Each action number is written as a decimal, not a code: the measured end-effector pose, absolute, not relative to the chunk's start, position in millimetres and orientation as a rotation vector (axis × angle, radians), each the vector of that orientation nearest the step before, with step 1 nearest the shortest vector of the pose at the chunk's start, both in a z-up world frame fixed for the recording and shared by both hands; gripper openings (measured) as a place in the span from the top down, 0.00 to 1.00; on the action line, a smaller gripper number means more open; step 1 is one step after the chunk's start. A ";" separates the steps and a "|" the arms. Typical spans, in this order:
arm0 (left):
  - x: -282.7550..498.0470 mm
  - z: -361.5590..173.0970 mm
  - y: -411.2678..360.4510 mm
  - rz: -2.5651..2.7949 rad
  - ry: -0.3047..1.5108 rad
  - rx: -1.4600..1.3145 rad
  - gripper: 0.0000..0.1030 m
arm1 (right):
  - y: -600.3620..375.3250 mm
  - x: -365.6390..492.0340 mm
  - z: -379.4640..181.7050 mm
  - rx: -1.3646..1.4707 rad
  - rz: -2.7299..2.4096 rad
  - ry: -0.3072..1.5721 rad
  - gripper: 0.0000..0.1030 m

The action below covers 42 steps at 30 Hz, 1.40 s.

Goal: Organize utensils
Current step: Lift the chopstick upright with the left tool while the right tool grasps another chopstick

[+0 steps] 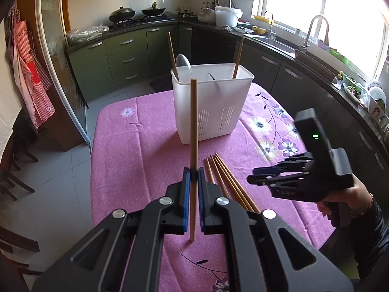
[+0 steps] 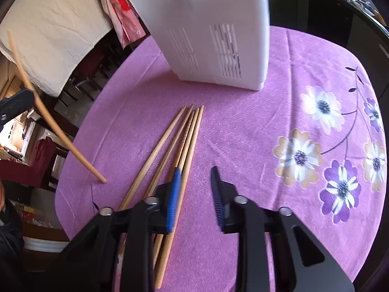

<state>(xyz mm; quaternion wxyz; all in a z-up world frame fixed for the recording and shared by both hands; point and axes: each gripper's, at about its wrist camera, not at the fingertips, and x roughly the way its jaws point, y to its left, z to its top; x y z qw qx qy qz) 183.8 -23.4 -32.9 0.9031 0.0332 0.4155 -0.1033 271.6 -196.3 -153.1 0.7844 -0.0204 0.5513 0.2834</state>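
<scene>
Wooden and pale brown, a single long chopstick (image 1: 193, 131) stands nearly upright, clenched between the blue pads of the left gripper (image 1: 193, 177); its lower tip hangs just above the pink flowered tablecloth (image 1: 136, 146), whether touching it cannot be told. Behind it, near the far end of the table, sits a white rectangular plastic utensil holder with slotted sides (image 1: 214, 107). Two brown chopsticks (image 1: 237, 58) lean in its corners, and a grey spoon (image 1: 182, 63) stands at its left side. To the right of the held chopstick, a loose bundle of wooden chopsticks (image 1: 223, 177) lies flat on the cloth, in front of the holder and apart from it. Farther right, the right gripper (image 2: 195, 189) hovers over that bundle with its jaws parted and nothing between the pads: its left pad lies over the bundle in the wrist view. A hand (image 1: 350, 199) grips its handle.
</scene>
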 end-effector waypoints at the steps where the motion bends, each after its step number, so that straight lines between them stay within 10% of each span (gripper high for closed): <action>1: 182.4 -32.9 -25.8 -0.215 0.855 0.071 0.94 | -191.6 273.5 -155.8 -0.056 0.609 1.200 0.83; 31: 165.4 -31.7 -20.5 -0.215 0.816 0.085 0.94 | -115.2 287.6 -174.0 -0.260 0.518 1.223 0.93; 42: 163.2 -30.1 -14.4 -0.205 0.817 0.092 0.94 | -183.7 233.7 -64.4 -0.084 0.560 0.901 0.93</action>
